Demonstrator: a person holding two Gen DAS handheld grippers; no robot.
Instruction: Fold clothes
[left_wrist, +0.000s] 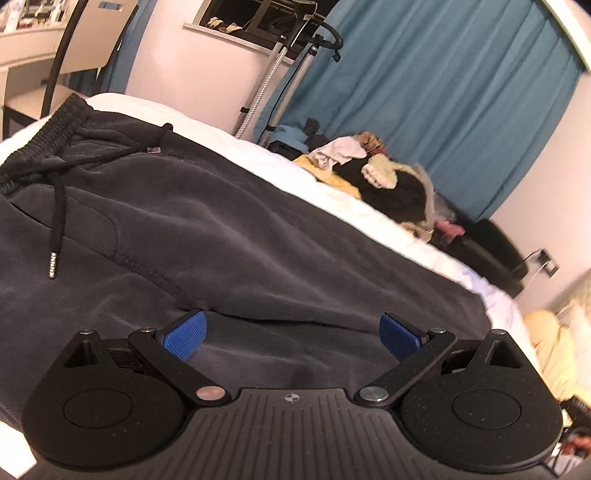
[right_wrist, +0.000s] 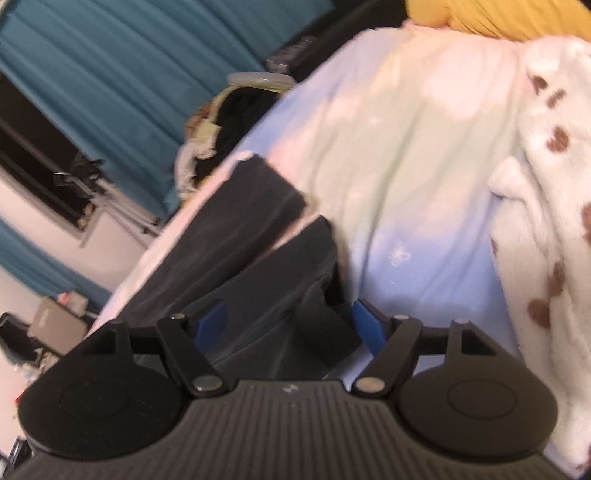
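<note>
Teal curtains (left_wrist: 461, 92) hang across the far wall, beside a dark window (left_wrist: 258, 18) with a pale sill; white walls (left_wrist: 166, 70) frame them; a bed (left_wrist: 388, 221) in white bedding fills the room's middle; a chair (left_wrist: 74, 55) and a white desk (left_wrist: 26, 44) stand at its far left corner; a wall socket (left_wrist: 546, 260) sits low on the right; a spotted fleece blanket (right_wrist: 546, 184) lies along the bed's edge.

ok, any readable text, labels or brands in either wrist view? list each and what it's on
No readable text in either view.
Left gripper base: a small crosshair mark, no letters.
Right gripper base: a faint mark, too blurred to read.
Items on the desk: too small to read.
Black sweatpants: no label visible.
</note>
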